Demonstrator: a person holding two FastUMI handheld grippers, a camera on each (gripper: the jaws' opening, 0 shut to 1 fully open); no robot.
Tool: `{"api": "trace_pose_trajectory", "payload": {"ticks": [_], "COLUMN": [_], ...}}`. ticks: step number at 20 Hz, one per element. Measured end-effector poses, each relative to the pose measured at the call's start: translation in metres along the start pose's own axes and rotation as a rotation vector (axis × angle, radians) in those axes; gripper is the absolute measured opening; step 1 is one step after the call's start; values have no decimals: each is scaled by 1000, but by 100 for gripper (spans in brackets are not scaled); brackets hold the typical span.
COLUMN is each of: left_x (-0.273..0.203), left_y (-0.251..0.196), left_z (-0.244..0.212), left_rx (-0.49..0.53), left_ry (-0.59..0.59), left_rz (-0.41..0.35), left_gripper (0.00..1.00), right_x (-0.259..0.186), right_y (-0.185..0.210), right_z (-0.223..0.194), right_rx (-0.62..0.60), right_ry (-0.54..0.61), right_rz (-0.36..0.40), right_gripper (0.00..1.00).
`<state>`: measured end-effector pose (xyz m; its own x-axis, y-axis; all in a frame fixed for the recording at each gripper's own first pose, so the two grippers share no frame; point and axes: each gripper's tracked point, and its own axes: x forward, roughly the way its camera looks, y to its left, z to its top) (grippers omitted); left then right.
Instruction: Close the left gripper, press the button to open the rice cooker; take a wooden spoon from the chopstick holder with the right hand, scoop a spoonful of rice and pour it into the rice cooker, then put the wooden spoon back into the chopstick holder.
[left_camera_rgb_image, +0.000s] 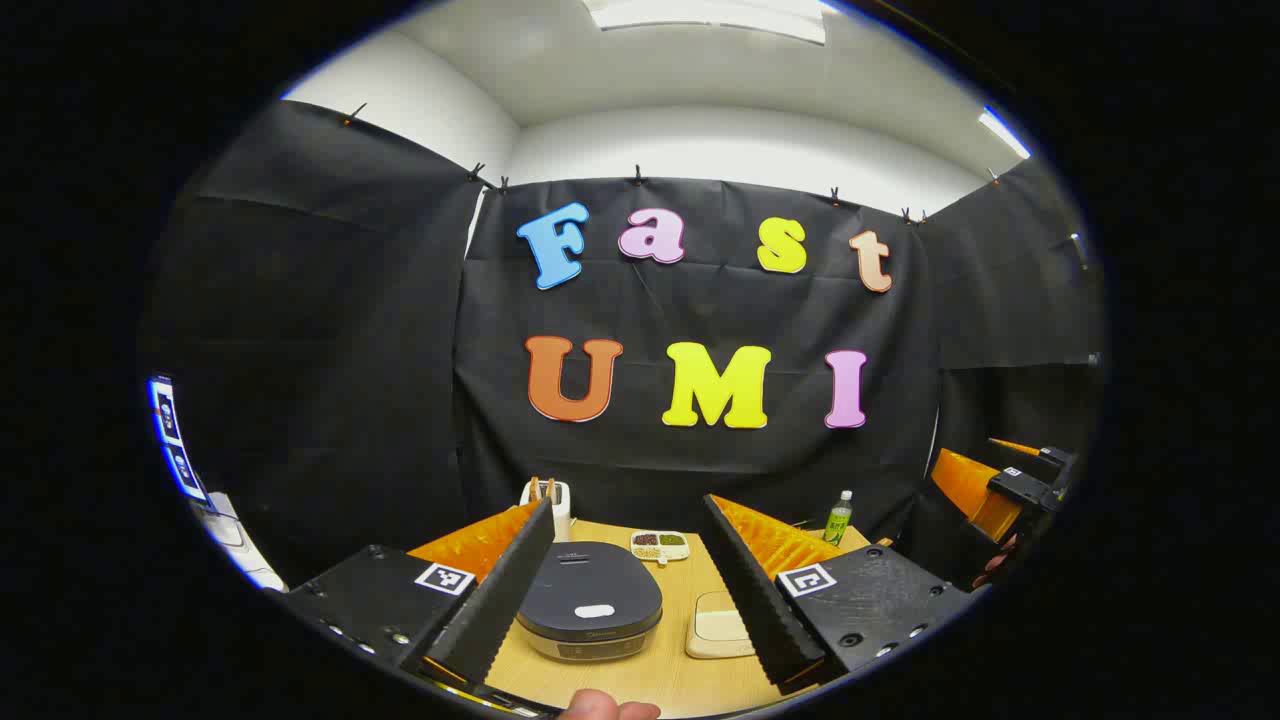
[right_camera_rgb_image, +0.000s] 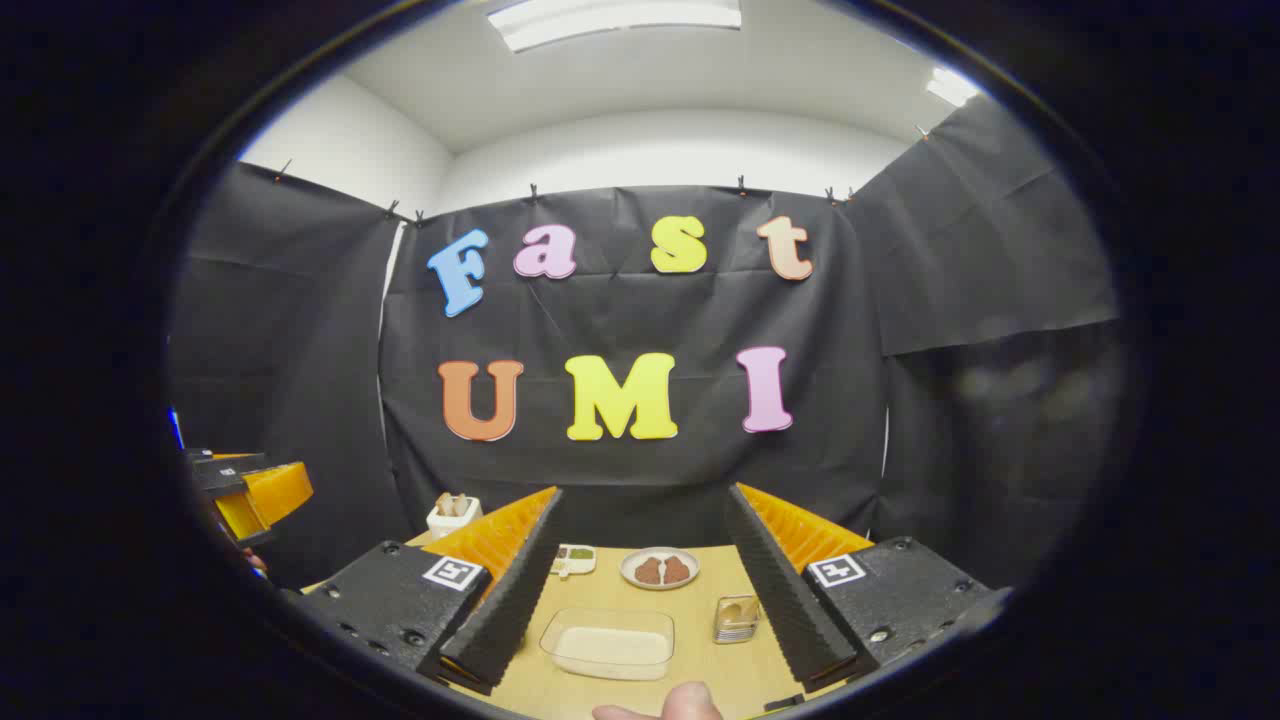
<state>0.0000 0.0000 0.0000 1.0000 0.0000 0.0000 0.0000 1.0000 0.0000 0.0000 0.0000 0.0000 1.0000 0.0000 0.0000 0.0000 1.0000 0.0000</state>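
In the left gripper view the rice cooker (left_camera_rgb_image: 590, 605) sits low on the wooden table (left_camera_rgb_image: 650, 675), its dark lid down and a pale button (left_camera_rgb_image: 594, 610) on top. Behind it stands the white chopstick holder (left_camera_rgb_image: 553, 500) with wooden handles sticking out. A clear container of rice (left_camera_rgb_image: 720, 630) lies right of the cooker. My left gripper (left_camera_rgb_image: 628, 503) is open above the cooker with nothing between its fingers. In the right gripper view my right gripper (right_camera_rgb_image: 645, 492) is open and bare above the rice container (right_camera_rgb_image: 610, 643). There the chopstick holder (right_camera_rgb_image: 453, 513) stands far left.
A divided dish of beans (left_camera_rgb_image: 659, 545) and a green bottle (left_camera_rgb_image: 838, 517) stand at the table's back. A plate with brown food (right_camera_rgb_image: 659, 568) and a small cup (right_camera_rgb_image: 737, 618) sit past the rice container. The other gripper (left_camera_rgb_image: 1010, 480) hovers far right; a thumb (right_camera_rgb_image: 680, 700) shows at the bottom.
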Motion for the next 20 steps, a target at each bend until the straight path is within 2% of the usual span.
{"api": "trace_pose_trajectory", "payload": {"ticks": [20], "left_x": [10], "left_y": [-4], "left_z": [-7], "left_rx": [10], "left_ry": [24], "left_rz": [51], "left_gripper": [95], "right_x": [16], "right_y": [-14], "right_z": [-9], "right_rx": [-3], "right_ry": [19], "right_rz": [-4], "right_gripper": [100]}}
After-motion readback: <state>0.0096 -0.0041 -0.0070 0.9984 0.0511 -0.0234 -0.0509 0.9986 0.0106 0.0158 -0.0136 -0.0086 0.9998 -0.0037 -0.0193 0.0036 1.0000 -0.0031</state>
